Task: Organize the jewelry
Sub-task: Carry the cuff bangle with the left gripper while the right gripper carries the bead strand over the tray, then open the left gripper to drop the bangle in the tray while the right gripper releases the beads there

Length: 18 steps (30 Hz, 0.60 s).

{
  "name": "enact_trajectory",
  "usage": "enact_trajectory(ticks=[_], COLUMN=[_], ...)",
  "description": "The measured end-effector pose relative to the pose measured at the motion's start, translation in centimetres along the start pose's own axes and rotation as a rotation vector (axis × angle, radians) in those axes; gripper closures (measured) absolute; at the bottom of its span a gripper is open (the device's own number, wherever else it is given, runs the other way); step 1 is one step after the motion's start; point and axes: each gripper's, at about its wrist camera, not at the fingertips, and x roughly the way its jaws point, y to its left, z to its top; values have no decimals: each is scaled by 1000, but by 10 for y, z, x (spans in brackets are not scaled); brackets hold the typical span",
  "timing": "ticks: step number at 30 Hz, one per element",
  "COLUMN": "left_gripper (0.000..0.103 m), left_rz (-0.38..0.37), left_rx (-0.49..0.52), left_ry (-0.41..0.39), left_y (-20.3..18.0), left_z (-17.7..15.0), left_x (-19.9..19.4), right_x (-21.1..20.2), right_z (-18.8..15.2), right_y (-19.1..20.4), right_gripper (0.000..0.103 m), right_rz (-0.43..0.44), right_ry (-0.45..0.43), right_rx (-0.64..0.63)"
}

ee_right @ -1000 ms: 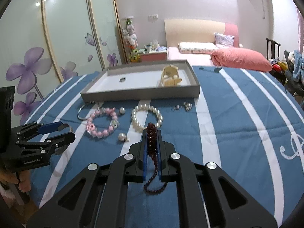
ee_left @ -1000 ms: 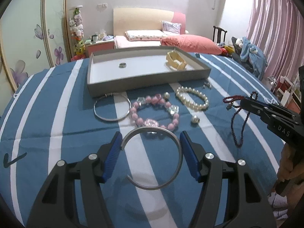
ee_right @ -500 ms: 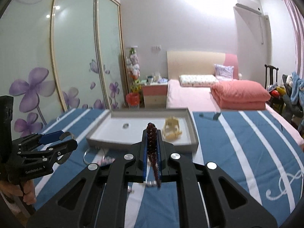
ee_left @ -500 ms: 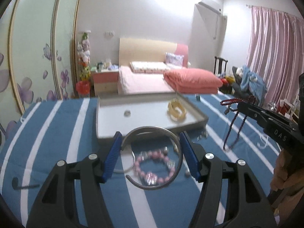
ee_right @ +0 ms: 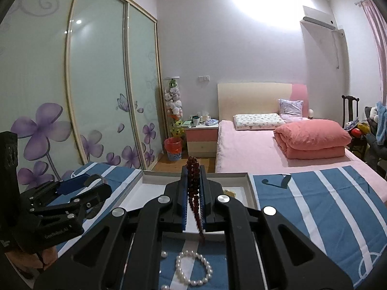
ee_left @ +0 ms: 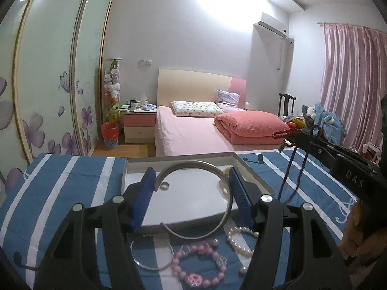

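My left gripper [ee_left: 189, 176] is shut on a silver open bangle [ee_left: 219, 172] and holds it in the air over the grey jewelry tray [ee_left: 254, 176]. The tray holds a small ring [ee_left: 165, 186] and a yellow bracelet [ee_left: 226, 170]. My right gripper [ee_right: 193, 169] is shut on a dark red bead necklace [ee_right: 193, 183], which hangs from the jaws above the tray [ee_right: 249, 183]. It also shows at the right in the left wrist view [ee_left: 293, 169]. On the striped cloth lie a thin silver bangle [ee_left: 151, 256], a pink bead bracelet [ee_left: 199, 265] and a pearl bracelet [ee_left: 239, 239].
The blue and white striped cloth [ee_left: 60, 181] covers the table. Loose pearls [ee_right: 164, 253] lie near the pearl bracelet [ee_right: 193, 268]. A bed with a pink quilt [ee_left: 249, 125], a nightstand [ee_left: 139, 124] and a floral wardrobe [ee_right: 72, 108] stand beyond the table.
Both grippers have risen from the cloth and moved toward the tray, the left carrying the silver bangle, the right carrying the red necklace. The jewelry on the cloth now lies below them.
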Motion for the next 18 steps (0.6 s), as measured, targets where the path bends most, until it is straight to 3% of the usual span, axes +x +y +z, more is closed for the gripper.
enact_trajectory(ticks=[18], left_gripper=[42], left_rz=[33], left_rx=[-45], left_ry=[52], left_y=[25], left_z=[8], left_x=[105], right_x=[96], right_z=[-10], right_y=[-19], right_gripper=[94], right_rz=[17], right_ry=[85], right_rx=[52])
